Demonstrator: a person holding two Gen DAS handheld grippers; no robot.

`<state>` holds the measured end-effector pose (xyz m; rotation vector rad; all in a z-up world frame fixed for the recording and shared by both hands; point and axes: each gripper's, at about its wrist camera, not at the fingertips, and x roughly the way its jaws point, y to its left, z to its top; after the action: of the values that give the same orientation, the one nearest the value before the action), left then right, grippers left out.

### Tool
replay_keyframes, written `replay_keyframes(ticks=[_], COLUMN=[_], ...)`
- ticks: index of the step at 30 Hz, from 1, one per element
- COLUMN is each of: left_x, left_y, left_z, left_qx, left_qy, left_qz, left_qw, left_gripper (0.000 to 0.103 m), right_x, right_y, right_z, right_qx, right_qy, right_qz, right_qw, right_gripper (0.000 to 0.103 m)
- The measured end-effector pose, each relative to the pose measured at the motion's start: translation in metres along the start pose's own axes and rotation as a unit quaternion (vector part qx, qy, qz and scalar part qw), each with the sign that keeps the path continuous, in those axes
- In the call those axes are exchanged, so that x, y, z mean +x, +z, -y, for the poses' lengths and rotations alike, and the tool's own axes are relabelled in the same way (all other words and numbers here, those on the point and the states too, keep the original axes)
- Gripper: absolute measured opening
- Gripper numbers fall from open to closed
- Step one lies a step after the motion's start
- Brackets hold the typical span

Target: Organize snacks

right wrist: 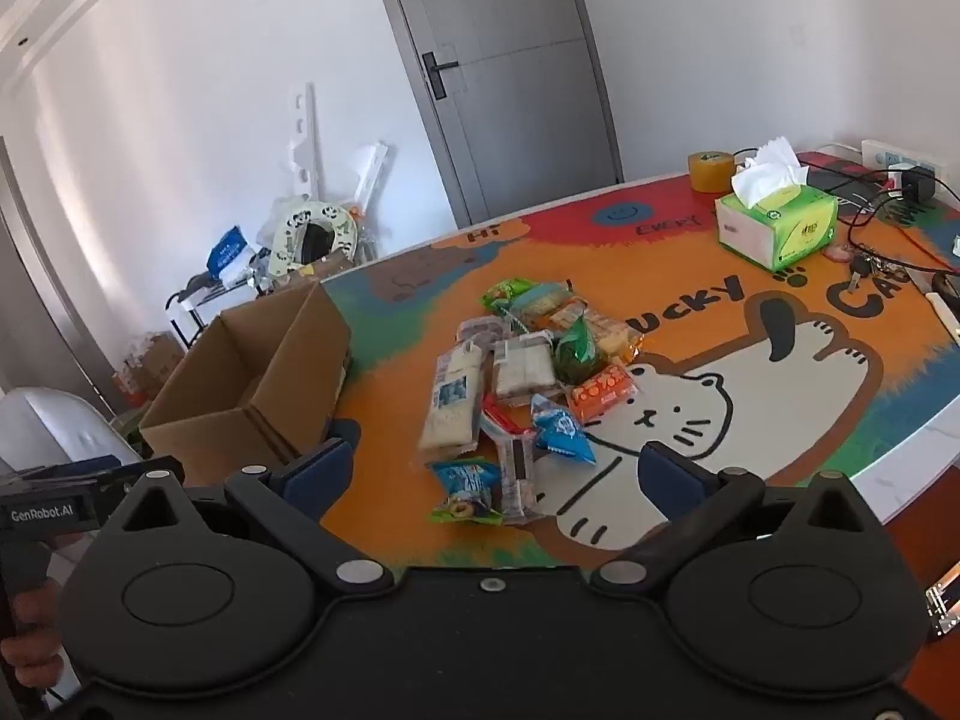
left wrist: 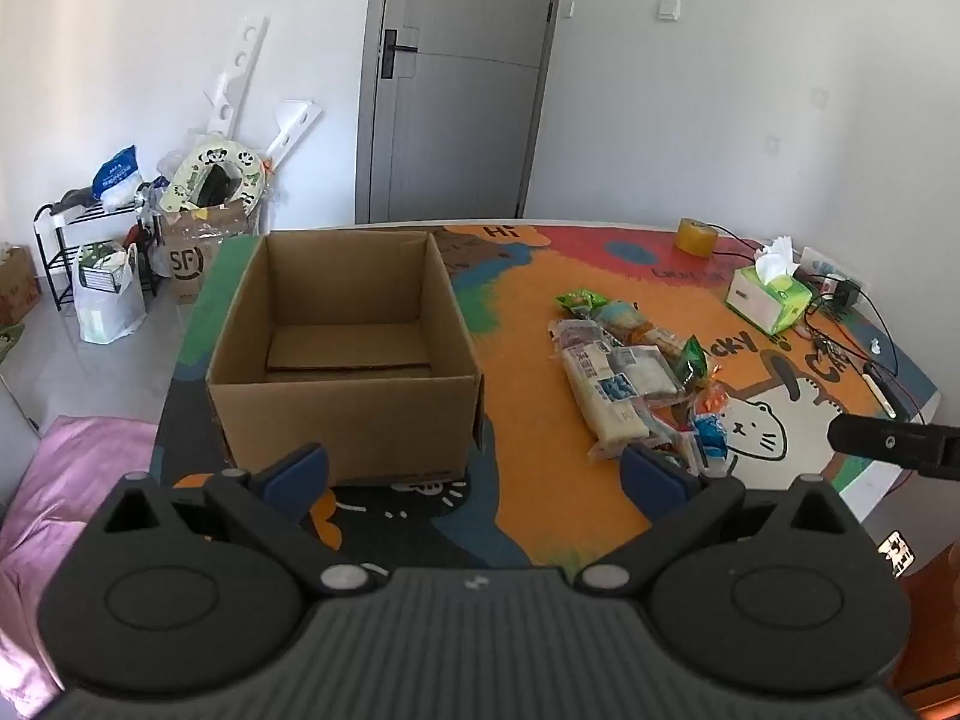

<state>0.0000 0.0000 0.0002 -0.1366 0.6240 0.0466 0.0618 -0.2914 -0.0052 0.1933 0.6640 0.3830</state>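
An open cardboard box (left wrist: 342,360) (right wrist: 252,384) stands empty on the left of the table with the colourful cat mat (left wrist: 528,396) (right wrist: 720,408). To its right lies a pile of snack packets (left wrist: 630,372) (right wrist: 522,378): a long pale packet (right wrist: 453,402), green bags, blue bags (right wrist: 561,429) and an orange one (right wrist: 603,390). My left gripper (left wrist: 477,471) is open over the table's near edge, in front of the box. My right gripper (right wrist: 498,474) is open just short of the nearest snacks. Nothing sits between either pair of fingers.
A green tissue box (left wrist: 768,294) (right wrist: 777,222), a tape roll (left wrist: 696,236) (right wrist: 711,171), cables and a charger lie at the table's far right. A shoe rack (left wrist: 90,240), bags and boxes stand on the floor by the grey door (left wrist: 462,90). Pink fabric (left wrist: 66,480) lies lower left.
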Motion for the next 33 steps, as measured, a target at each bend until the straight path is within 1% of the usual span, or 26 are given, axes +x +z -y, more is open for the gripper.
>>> replay_keyframes(ticks=[3,4,7,10,13,20,33], left_x=[-0.002,0.001,0.002,0.002,0.001,-0.002,-0.002], left_y=[0.000,-0.004,-0.006,-0.011,-0.009,-0.001,-0.002], left_z=[0.000,0.003,0.005,0.008,0.008,0.004,0.007], left_qx=[0.005,0.009,0.008,0.006,0.006,0.006,0.010], left_qy=[0.003,0.002,0.003,0.002,0.001,-0.003,-0.011], left_qz=[0.007,0.003,0.002,0.005,0.003,-0.002,-0.004], left_qw=[1.0000,1.0000,1.0000,1.0000,1.0000,1.0000,0.9999], left_gripper=[0.103,0.103,0.103,0.103,0.103,0.103,0.103], right_x=[-0.001,-0.001,0.002,0.001,0.003,0.004,0.001], right_y=[0.003,0.003,-0.004,-0.010,-0.006,-0.007,-0.005], right_z=[0.001,0.002,-0.003,-0.004,-0.008,-0.011,-0.016], right_qx=[0.000,-0.002,-0.011,-0.014,-0.017,-0.027,-0.038], right_qy=[0.004,0.002,-0.007,-0.005,-0.007,-0.009,-0.013], right_qz=[0.002,0.000,0.000,-0.006,-0.016,-0.019,-0.018], right_qw=[1.000,1.000,1.000,1.000,1.000,0.999,0.999], right_gripper=[0.103,0.103,0.103,0.103,0.103,0.103,0.103])
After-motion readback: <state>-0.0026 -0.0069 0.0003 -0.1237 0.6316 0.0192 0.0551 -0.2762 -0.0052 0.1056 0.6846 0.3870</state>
